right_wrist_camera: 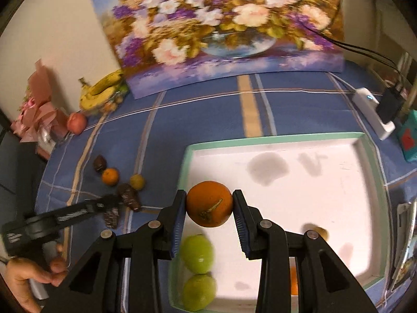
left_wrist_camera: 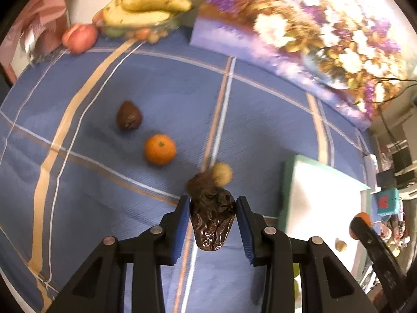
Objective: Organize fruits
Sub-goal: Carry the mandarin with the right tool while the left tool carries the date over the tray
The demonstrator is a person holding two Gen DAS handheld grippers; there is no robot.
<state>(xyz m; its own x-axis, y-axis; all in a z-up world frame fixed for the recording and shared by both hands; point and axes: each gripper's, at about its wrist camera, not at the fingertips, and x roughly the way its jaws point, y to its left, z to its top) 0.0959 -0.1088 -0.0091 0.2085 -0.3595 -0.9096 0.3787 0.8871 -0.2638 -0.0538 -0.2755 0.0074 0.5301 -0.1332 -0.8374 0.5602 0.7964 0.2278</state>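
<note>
A: Big stuff first. White tray (right_wrist_camera: 370, 182) with green rim, lies ahead of and under the right gripper (right_wrist_camera: 209, 204). Blue checked cloth (left_wrist_camera: 78, 156) under everything.

B: Right gripper state?

A: Pinching an orange fruit (right_wrist_camera: 209, 203), one pad on each side at its widest part, stem facing the camera. Fruit sits at the fingertips, above the tray's near-left area. Two green fruits (right_wrist_camera: 198, 253) lie in the tray just below and behind the left finger.

B: Handling on the orange one?

A: My guess: firm, round, smooth skin, moderately heavy. Could roll out if the pads slip off the equator. Grip across the middle looks right.

B: Left gripper (left_wrist_camera: 213, 208)?

A: Closed on a dark wrinkled fruit (left_wrist_camera: 212, 221), shiny skin, pads pressing both flanks. It hangs between the fingers, tip pointing toward the camera, clear of the cloth as far as I can tell. Frame is blurred.

B: Handling?

A: Looks light, soft, wrinkled skin, probably squashes under hard squeeze. Hold at the broad middle, gentle.

B: What's left loose?

A: Just past the left fingertips: a small yellowish fruit (left_wrist_camera: 222, 173) touching a brownish blurred one (left_wrist_camera: 199, 182). Farther ahead and left: small orange (left_wrist_camera: 159, 149), then another dark fruit (left_wrist_camera: 129, 116). Well beyond, bananas (left_wrist_camera: 146, 10) and a red apple (left_wrist_camera: 79, 37) at the cloth's far edge.
</note>
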